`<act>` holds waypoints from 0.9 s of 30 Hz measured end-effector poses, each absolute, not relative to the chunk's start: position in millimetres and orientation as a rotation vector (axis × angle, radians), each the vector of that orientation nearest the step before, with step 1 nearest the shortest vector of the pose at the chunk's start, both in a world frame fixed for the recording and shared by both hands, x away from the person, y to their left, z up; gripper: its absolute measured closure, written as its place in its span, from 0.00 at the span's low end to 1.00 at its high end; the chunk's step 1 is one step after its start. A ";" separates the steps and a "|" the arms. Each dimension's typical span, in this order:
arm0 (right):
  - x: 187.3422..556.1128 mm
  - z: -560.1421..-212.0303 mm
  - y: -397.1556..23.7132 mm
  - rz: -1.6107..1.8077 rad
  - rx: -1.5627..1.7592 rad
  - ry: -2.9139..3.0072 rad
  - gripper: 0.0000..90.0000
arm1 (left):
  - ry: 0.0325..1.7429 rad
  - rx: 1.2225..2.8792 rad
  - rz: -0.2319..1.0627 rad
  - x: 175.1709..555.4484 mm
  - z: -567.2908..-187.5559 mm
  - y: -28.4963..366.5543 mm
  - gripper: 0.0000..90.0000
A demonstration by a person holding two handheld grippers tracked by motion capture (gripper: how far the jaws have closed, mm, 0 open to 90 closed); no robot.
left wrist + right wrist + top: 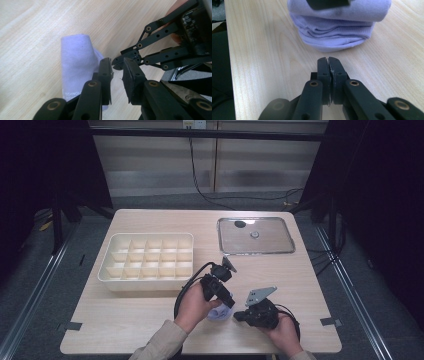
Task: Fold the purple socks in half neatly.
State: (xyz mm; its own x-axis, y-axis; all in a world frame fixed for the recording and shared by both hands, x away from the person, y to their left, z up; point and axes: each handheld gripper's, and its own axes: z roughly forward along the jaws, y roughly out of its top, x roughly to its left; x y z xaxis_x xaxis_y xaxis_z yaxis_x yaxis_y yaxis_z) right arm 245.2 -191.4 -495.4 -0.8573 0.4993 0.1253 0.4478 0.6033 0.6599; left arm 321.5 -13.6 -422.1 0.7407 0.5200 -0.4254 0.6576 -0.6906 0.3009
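Left gripper (117, 68) slightly open, empty, over folded lilac sock (77, 57) on the table's (150, 315) near edge. Right gripper (328, 61) closed, empty (just beside sock). Divided tray (107, 270), compartments empty.

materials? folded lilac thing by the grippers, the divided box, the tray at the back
Folded sock: looks like soft knit fabric, matte lilac; fine ribbing and stacked folds show. Divided box: probably plastic, smooth cream, thin moulded partitions. Tray: likely metal, shiny grey, its flat base reflects its surroundings, rolled rim. Table: pale wood-grain surface, possibly laminate.
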 end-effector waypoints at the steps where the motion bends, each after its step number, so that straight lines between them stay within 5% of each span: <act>1: 245.3 -495.5 -191.4 1.101 0.811 2.748 0.98 | 0.897 2.503 -0.428 322.1 -420.1 -12.4 0.84; 27: 245.2 -495.5 -188.4 1.106 0.817 2.750 0.98 | 1.060 2.481 -0.431 344.8 -438.3 20.3 0.77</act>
